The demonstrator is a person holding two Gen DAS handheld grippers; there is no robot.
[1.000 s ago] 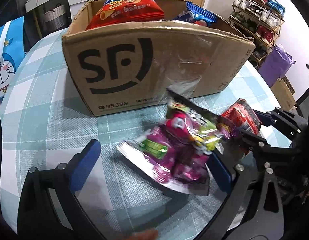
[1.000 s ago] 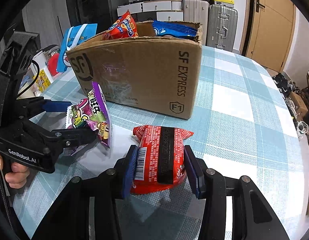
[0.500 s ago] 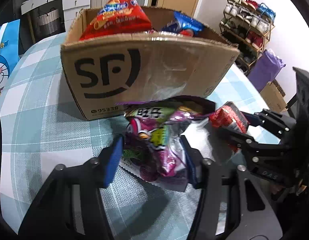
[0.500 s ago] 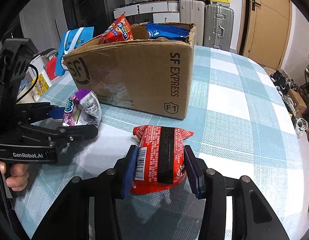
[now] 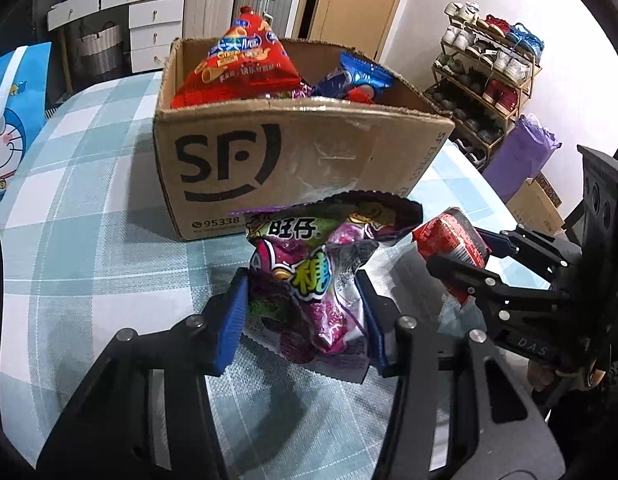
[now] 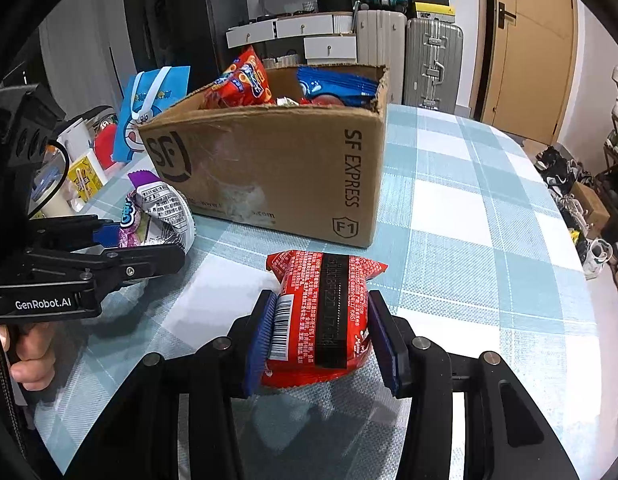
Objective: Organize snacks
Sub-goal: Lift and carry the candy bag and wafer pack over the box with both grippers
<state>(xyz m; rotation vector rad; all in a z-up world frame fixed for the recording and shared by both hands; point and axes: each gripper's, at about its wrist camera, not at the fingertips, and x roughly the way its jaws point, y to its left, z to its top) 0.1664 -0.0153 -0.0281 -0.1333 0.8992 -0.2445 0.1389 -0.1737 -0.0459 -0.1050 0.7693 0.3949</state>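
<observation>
On a checked worktop [image 6: 449, 208], the cardboard box [image 5: 293, 168] holds chip bags. In front of the box, the left tongs [image 5: 305, 312] pinch a purple candy bag [image 5: 309, 276]; beside it, the right tongs [image 6: 321, 336] clamp a red snack packet [image 6: 321, 312].

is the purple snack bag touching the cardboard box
Apart. The right wrist view shows bare tablecloth between the purple snack bag and the cardboard box.

cardboard box [image 5: 293, 168]: 1 | snack packets in box: 2 showing | packets held at 6 o'clock: 2 | suitcases [image 6: 431, 64]: 2
</observation>
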